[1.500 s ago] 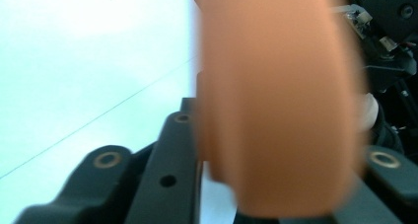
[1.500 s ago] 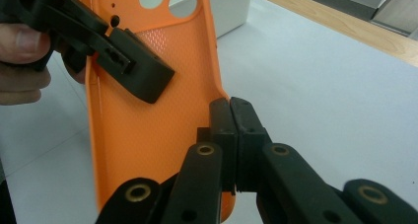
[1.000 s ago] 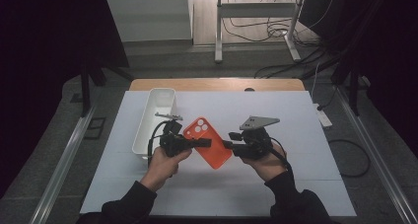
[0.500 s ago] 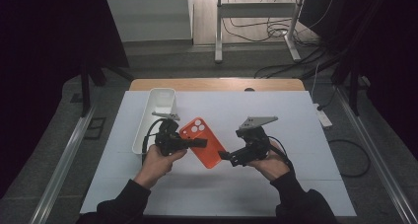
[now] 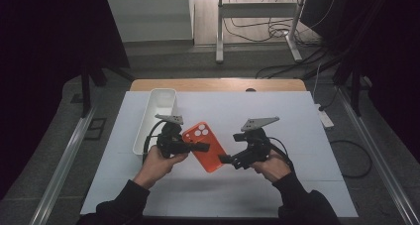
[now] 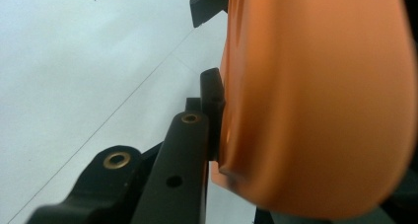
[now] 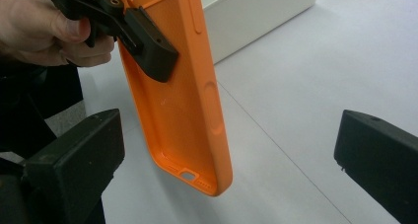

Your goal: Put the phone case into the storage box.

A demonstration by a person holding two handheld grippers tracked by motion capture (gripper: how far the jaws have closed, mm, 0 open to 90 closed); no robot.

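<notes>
Orange case (image 5: pixel 204 145) held up off the counter (image 5: pixel 297 116), over its middle and a little toward the near edge, tilted with the camera cut-outs toward the far-left end. Left claw (image 5: pixel 198 146) clamped across the case's upper part; in the right gripper view one black jaw pressed flat on the hollow inner face, and in the left gripper view the smooth outer back (image 6: pixel 315 100) up against the other jaw. Firm grip, by the look of it.

Right claw (image 5: pixel 225 159) spread wide, nothing in it, jaws set either side of empty space just beside the case's lower end. From the right gripper view, bottom edge with the port cut-out (image 7: pixel 190 173) hanging free between and ahead of those jaws, not touching either.

White bin (image 5: pixel 157 117) along the left side of the counter, close behind the left hand (image 5: pixel 161 161); contents not visible.

Judged progress: pick-up done, case lifted and presented at mid-counter. Left to do, probably: closing the right claw on the free lower end, either for a hand-over or a two-sided hold, then setting the case wherever intended, perhaps the bin. Which of these cannot be told. Roughly midway at best.
</notes>
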